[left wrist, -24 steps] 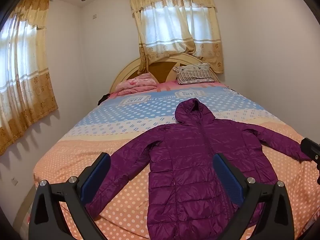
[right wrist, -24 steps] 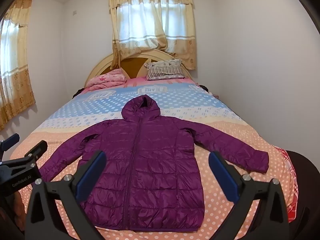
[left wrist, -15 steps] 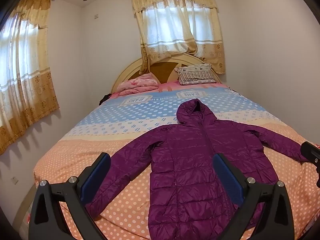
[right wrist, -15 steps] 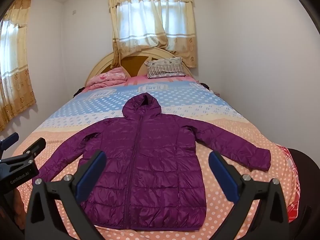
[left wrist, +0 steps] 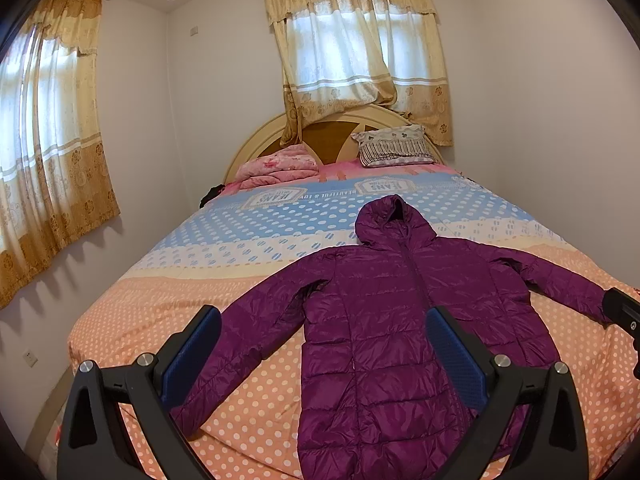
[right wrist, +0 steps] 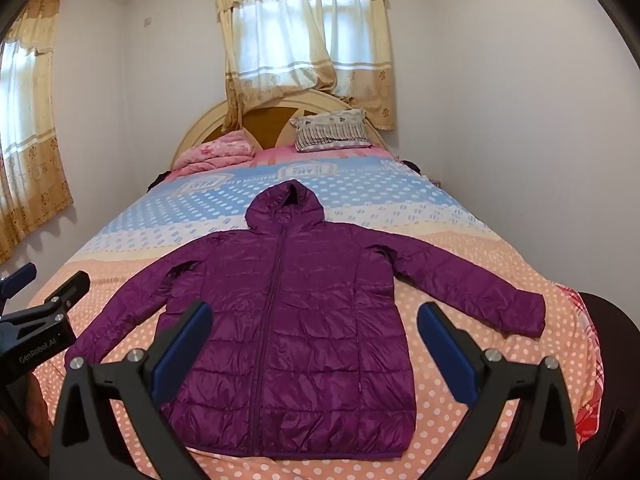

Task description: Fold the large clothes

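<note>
Ahead of both claws, below: purple jacket (right wrist: 296, 300) flat on bed (right wrist: 460, 224); claws wide apart, empty.

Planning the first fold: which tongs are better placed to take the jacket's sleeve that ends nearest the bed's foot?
Left tongs, probably: that sleeve lies between their open jaws; the right tongs frame the jacket body.

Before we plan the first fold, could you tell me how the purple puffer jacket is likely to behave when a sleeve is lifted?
The purple puffer jacket lies flat and limp on the bed, so a lifted sleeve will probably droop and drag. Its quilted, puffy panels suggest it is light for its size. The shiny shell may be slippery, so folds could slide apart or spring open.
</note>
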`<state>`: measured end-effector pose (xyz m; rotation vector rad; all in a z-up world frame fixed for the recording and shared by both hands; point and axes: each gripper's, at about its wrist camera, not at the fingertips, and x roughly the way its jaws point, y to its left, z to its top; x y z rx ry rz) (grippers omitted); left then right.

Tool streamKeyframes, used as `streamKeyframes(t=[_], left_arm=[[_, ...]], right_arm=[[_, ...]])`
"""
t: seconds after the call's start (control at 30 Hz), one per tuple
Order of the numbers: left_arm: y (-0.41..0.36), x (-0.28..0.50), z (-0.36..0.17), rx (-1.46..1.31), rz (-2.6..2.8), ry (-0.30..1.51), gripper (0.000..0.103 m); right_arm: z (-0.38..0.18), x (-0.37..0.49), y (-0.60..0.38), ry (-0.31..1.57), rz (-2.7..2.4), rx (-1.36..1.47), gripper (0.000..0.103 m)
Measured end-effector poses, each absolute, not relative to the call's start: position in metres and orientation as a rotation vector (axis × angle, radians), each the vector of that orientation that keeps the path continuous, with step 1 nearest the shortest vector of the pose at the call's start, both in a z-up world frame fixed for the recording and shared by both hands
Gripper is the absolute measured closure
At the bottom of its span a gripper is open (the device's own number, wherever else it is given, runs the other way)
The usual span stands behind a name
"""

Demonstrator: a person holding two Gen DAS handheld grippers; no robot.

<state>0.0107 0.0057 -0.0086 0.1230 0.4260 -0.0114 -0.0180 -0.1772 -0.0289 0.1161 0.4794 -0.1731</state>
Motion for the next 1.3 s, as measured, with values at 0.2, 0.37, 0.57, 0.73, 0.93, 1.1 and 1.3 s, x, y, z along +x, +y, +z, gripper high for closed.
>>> streamKeyframes(t=[0.2, 0.37, 0.57, 0.73, 0.93, 1.1, 1.3], left_arm=[[0.0061, 0.007, -0.0114, 0.123, -0.007, 0.428, 0.001], [0.0074, 0.0093, -0.0121, 0.118, -0.005, 0.44, 0.001], [0.0086, 0.0119, -0.0145, 0.109, -0.008, 0.464, 0.001], [0.0083, 0.0127, -0.0145, 0.109, -0.008, 0.465, 0.001], [0.0066, 0.0112, -0.0143, 0.11, -0.007, 0.462, 0.001], [0.008, 0.0147, -0.0147, 0.109, -0.008, 0.467, 0.001], [0.0093, 0.0165, -0.0147, 0.107, -0.007, 0.471, 0.001]], right_arm=[[-0.0289, -0.0182, -0.1784, 0.484, -0.171, 0.119, 0.0], [-0.031, -0.0168, -0.1784, 0.494, -0.17, 0.12, 0.0], [-0.0318, -0.0157, -0.1795, 0.499, -0.167, 0.126, 0.0], [-0.0327, -0.0156, -0.1772, 0.507, -0.166, 0.123, 0.0], [-0.0335, -0.0139, -0.1764, 0.511, -0.161, 0.125, 0.0], [-0.0337, -0.0132, -0.1752, 0.514, -0.162, 0.126, 0.0], [-0.0346, -0.0124, -0.1743, 0.517, -0.156, 0.126, 0.0]])
